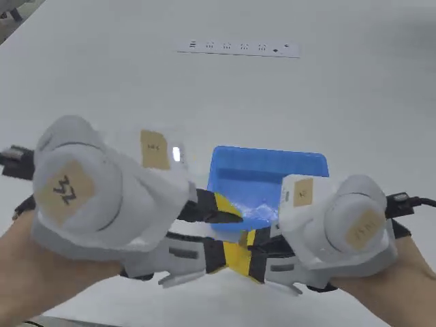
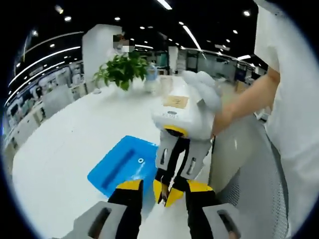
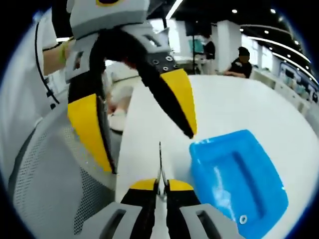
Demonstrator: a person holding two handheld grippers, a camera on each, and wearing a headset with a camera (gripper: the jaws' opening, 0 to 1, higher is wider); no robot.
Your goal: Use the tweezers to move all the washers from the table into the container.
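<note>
Right tongs (image 3: 160, 185) clamped the thin metal tweezers (image 3: 160, 157); my left tongs (image 2: 164, 186) gaped open opposite, one small metal washer (image 3: 242, 219) inside the blue plastic container (image 3: 224, 174).

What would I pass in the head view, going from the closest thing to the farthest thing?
Left gripper and right gripper, side by side and closest, their tongs meeting → blue container → white power strip, farthest away.
</note>
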